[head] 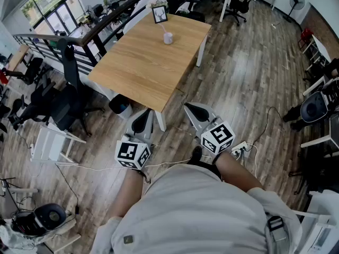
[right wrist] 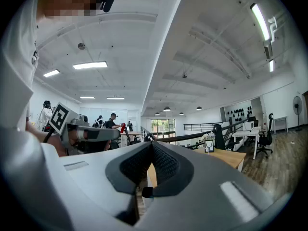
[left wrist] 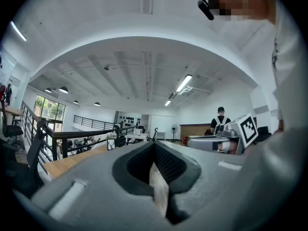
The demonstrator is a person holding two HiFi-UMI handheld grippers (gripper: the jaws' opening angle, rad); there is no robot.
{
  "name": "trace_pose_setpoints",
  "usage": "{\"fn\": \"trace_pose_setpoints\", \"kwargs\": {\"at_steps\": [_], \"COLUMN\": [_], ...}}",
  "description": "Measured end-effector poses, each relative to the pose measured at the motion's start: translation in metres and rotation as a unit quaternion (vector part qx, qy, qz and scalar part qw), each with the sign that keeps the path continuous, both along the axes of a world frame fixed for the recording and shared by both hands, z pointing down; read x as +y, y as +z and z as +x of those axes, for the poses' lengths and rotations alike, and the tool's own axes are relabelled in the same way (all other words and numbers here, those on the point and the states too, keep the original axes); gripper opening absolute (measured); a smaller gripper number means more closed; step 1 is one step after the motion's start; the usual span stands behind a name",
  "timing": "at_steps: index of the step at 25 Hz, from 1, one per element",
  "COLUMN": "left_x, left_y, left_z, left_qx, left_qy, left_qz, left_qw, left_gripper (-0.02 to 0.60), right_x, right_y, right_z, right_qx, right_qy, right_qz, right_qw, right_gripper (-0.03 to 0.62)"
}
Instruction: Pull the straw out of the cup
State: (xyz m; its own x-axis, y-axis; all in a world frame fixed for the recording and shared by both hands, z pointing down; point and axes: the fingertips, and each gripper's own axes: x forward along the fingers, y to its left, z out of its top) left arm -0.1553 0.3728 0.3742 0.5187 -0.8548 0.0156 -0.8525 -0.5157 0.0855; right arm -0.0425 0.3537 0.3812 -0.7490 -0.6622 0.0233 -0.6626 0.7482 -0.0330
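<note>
**Both tongs clenched and empty, cup still across the room**

A person in a pale shirt stands on the wood-plank floor (head: 249, 73) of an open office, facing the long wooden table (head: 143, 62) but well short of it. The near corner of the table lies just ahead of the two tools.

The left gripper (head: 142, 116) and the right gripper (head: 192, 110) are held side by side close to the body, both pointing toward the table. In each gripper view the jaws are pressed together at the tips. Nothing sits between them; only the table edge shows through the slot behind.

At the table's far end stands a small framed picture (head: 159, 14). Just in front of it is the cup (head: 168, 38), upright and alone on the bare top. A thin pale straw (head: 164, 30) seems to rise from the cup and lean to the left, though at this range it is too small to be sure of its angle.

Judged from this, the task has not yet begun and the step in hand is the approach. Next the person must walk round or along the table until the cup is within reach. One tool should then part its jaws to steady the cup, while the other opens, closes on the straw above the rim and lifts it straight up.
</note>
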Motion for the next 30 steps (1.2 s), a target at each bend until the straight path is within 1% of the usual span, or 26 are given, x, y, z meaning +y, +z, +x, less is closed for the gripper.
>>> {"fn": "trace_pose_setpoints", "kwargs": {"at_steps": [6,10,14,18,22,30], "left_x": [-0.007,-0.018,-0.038,-0.071,-0.114,-0.219], "left_y": [0.008,0.013,0.015,0.017,0.018,0.031], "left_z": [-0.001,0.006,0.019,0.033,0.057,0.138], "left_qx": [0.008,0.009,0.005,0.0,-0.002,-0.005], "left_qy": [0.001,0.003,0.004,0.002,0.003,0.001], "left_qz": [-0.004,-0.009,-0.012,-0.02,-0.028,-0.042], "left_qw": [1.0,0.9999,0.9999,0.9998,0.9996,0.9991], "left_gripper": [0.005,0.005,0.005,0.005,0.005,0.005], "right_x": [-0.007,-0.017,-0.039,-0.072,-0.112,-0.205], "right_y": [0.004,0.001,0.006,0.012,0.016,0.025], "right_z": [0.002,0.01,0.025,0.042,0.063,0.134], "right_qx": [0.0,-0.005,-0.009,-0.014,-0.016,-0.016], "right_qy": [0.004,0.009,0.013,0.013,0.005,-0.012], "right_qz": [0.008,0.021,0.015,0.004,-0.007,-0.019], "right_qw": [1.0,1.0,1.0,1.0,1.0,1.0], "right_gripper": [0.009,0.009,0.009,0.009,0.009,0.009]}}
